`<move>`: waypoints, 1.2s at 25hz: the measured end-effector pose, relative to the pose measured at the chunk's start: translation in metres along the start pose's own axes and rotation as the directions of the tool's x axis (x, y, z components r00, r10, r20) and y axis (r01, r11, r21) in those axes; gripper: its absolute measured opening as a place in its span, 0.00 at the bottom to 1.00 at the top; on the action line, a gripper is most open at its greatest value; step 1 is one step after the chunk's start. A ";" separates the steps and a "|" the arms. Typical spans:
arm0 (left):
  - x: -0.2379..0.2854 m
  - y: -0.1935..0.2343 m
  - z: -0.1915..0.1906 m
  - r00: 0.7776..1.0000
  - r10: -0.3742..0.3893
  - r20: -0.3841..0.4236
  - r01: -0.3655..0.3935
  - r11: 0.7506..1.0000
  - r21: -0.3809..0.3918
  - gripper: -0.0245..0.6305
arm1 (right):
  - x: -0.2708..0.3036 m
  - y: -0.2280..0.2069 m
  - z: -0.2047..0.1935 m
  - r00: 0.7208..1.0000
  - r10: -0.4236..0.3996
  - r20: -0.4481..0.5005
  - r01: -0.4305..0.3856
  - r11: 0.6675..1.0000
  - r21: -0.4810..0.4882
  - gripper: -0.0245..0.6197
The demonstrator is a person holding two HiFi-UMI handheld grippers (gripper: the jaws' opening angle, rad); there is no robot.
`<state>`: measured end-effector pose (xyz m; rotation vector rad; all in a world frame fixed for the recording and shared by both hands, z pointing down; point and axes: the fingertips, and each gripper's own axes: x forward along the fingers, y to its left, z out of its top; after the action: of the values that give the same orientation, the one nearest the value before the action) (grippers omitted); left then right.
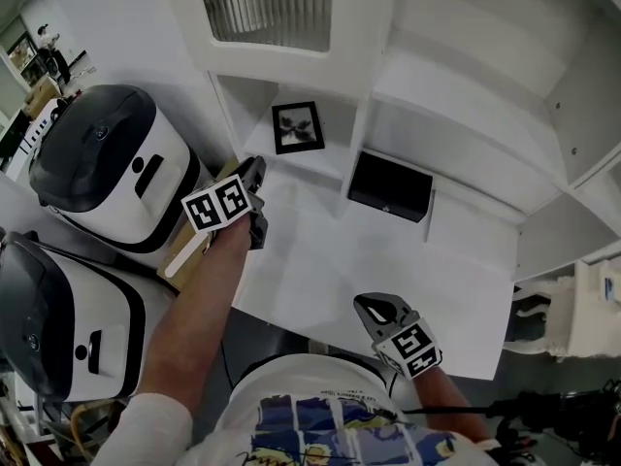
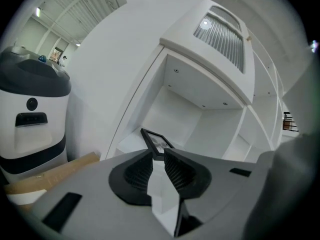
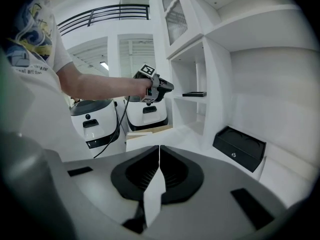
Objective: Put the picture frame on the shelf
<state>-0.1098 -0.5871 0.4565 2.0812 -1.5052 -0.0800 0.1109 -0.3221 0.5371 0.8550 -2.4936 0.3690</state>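
Nearest us, in front of the shelf unit (image 1: 466,115), the right gripper (image 1: 376,311) hangs over the outer edge of the unit's white counter (image 1: 388,270). Its jaws are pressed together with nothing between them.

Further in, at the left edge of the shelf unit, the left gripper (image 1: 256,200) points into the low left compartment. Its jaws are slightly spread and hold nothing; we see only white shelf through the gap.

At the back of the counter, a black box (image 1: 390,185) stands against the unit's upright divider. It has a small round mark on the front, too small for us to read.

Farthest in, the picture frame (image 1: 297,127) lies flat on the board of the unit's left compartment. It is just beyond the left gripper's tips and apart from them. It has a black border and a dark plant-like print.

Progress: we judge the placing done, since the frame rests on the shelf with no claw on it. What's left is at most pulling the left gripper clear of the compartment.

Writing: we find nothing readable on the frame or box. The gripper cubes carry square markers only. The shirt print in the right gripper view is too blurred for us to read. Two white machines (image 1: 107,163) left of the shelf unit show no legible brand.
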 end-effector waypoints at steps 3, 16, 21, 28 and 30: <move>-0.025 0.000 0.000 1.000 -0.027 -0.001 0.027 1.000 0.010 0.14 | 0.006 0.015 0.005 1.000 -0.004 0.004 0.004 1.000 -0.007 0.08; -0.167 -0.009 -0.035 0.971 -0.217 -0.096 0.225 0.970 0.087 0.06 | 0.029 0.107 0.021 1.000 -0.015 0.020 0.016 0.999 -0.052 0.08; -0.227 -0.012 -0.049 0.952 -0.276 -0.136 0.296 0.942 0.160 0.06 | 0.037 0.145 0.027 1.000 -0.015 0.026 0.017 0.998 -0.060 0.08; -0.305 -0.014 -0.091 0.915 -0.327 -0.234 0.380 0.895 0.235 0.06 | 0.040 0.196 0.029 0.999 -0.029 0.030 0.031 0.997 -0.065 0.08; -0.327 -0.016 -0.103 0.902 -0.345 -0.259 0.407 0.880 0.244 0.06 | 0.038 0.211 0.027 0.999 -0.033 0.030 0.035 0.997 -0.064 0.08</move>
<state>-0.1784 -0.2512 0.4470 2.5122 -1.0153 0.2237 -0.0582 -0.1900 0.5133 0.8817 -2.4996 0.2642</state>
